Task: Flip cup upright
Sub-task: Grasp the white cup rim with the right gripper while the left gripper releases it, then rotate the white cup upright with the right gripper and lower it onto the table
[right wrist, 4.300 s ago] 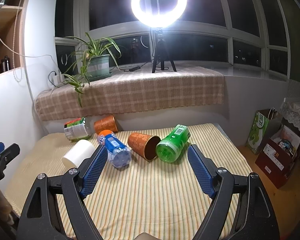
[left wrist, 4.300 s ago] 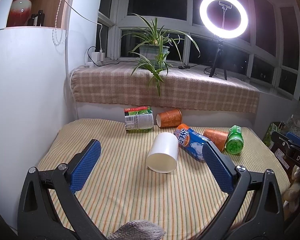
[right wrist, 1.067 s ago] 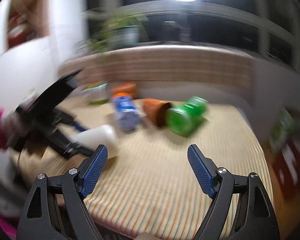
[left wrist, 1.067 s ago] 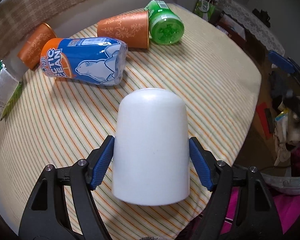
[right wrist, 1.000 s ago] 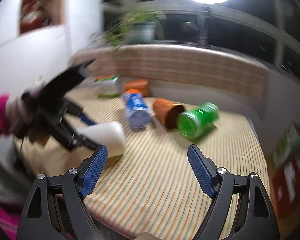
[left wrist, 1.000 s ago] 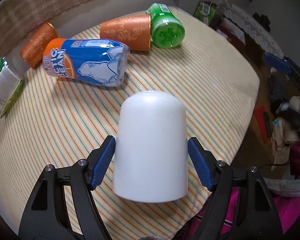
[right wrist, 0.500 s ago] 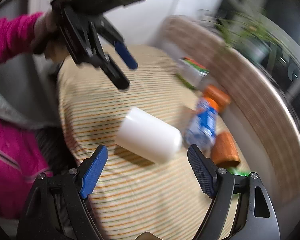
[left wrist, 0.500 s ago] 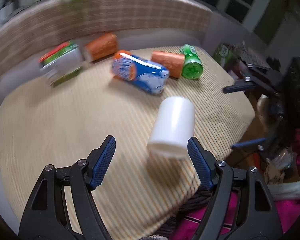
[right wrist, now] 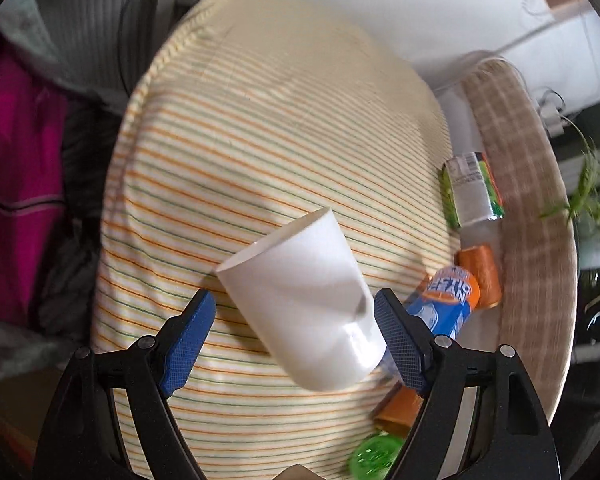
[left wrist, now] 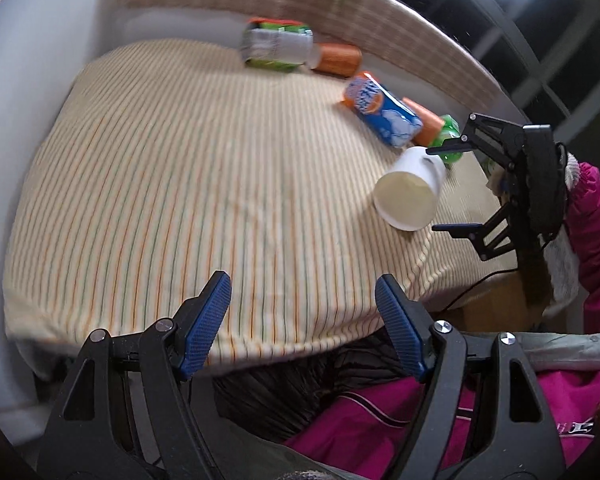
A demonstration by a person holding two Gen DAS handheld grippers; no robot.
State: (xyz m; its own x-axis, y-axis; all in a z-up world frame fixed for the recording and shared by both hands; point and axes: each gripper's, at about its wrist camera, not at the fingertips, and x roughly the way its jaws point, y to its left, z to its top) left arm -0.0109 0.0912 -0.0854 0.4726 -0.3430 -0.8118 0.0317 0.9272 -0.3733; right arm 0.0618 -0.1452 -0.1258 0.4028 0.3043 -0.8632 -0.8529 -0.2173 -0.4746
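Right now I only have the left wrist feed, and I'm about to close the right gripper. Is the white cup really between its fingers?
Observer: Yes. In the right wrist view the white cup lies on its side between the open fingers of the right gripper.
Operator: Are both pads on it?
Observer: No. One pad stands clear of the cup's wall; the other pad sits right at its base, and I cannot tell if they touch.
Operator: Anything crowding that side?
Observer: The blue bottle lies just beyond that pad.
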